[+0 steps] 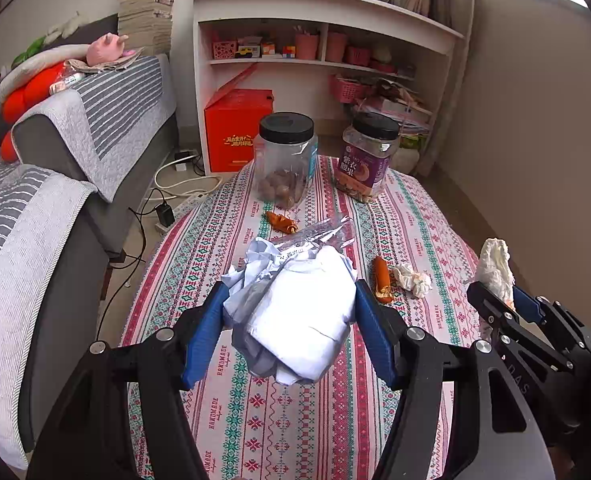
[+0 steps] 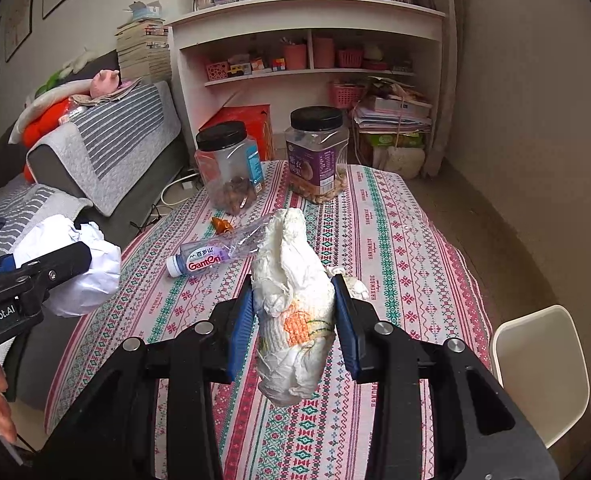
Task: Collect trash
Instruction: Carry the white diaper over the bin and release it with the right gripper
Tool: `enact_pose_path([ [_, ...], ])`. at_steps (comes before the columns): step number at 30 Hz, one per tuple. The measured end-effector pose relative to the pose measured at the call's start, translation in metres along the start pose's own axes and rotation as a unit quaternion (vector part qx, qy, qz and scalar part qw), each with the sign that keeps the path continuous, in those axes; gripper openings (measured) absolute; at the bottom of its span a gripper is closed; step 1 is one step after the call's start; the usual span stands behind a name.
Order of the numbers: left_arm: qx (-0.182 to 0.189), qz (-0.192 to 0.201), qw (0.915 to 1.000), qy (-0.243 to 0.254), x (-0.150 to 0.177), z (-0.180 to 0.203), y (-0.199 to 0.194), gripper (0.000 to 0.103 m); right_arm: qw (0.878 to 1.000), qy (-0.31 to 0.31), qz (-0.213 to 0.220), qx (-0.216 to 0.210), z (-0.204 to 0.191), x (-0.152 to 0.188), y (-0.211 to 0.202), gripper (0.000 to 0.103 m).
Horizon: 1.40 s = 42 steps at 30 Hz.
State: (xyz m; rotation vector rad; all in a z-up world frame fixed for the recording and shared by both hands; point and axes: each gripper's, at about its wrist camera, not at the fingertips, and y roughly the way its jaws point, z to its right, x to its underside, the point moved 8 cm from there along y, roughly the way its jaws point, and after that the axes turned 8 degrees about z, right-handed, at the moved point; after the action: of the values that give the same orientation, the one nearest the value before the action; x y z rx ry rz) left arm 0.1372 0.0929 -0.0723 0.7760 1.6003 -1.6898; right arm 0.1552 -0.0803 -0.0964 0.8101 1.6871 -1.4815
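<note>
My left gripper (image 1: 289, 312) is shut on a crumpled white paper wad (image 1: 295, 312), held above the patterned tablecloth (image 1: 255, 420). My right gripper (image 2: 293, 312) is shut on a crumpled white tissue with an orange print (image 2: 291, 300), also held above the table. A crushed clear Ganten bottle (image 2: 215, 254) lies on the cloth ahead. An orange wrapper (image 1: 281, 222) lies near the jars. An orange peel piece (image 1: 381, 278) and a small tissue ball (image 1: 412, 280) lie on the cloth at the right.
Two black-lidded jars stand at the table's far end: a clear one with nuts (image 1: 285, 160) and a purple-labelled one (image 1: 369, 158). A grey sofa (image 1: 55, 200) is on the left. A white chair (image 2: 539, 372) stands at the right. A white shelf unit (image 1: 323, 40) is behind.
</note>
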Motion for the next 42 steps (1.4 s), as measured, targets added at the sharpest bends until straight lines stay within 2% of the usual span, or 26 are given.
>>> enact_pose_path([
  [11, 0.005, 0.000, 1.0000, 0.002, 0.000, 0.006, 0.000, 0.062, 1.000, 0.000, -0.001, 0.004, 0.005, 0.000, 0.000, 0.036],
  [19, 0.020, 0.007, 0.9998, 0.005, -0.004, 0.028, 0.000, 0.063, 0.999, 0.010, 0.008, 0.030, 0.030, -0.003, -0.007, 0.036],
  [30, 0.050, 0.002, 0.9985, 0.023, -0.001, 0.075, 0.008, 0.062, 0.994, 0.066, 0.005, 0.088, 0.111, -0.002, -0.022, 0.036],
  [42, 0.069, -0.009, 0.9944, 0.080, 0.021, 0.134, 0.021, 0.062, 0.979, 0.126, -0.008, 0.158, 0.207, 0.011, -0.049, 0.036],
])
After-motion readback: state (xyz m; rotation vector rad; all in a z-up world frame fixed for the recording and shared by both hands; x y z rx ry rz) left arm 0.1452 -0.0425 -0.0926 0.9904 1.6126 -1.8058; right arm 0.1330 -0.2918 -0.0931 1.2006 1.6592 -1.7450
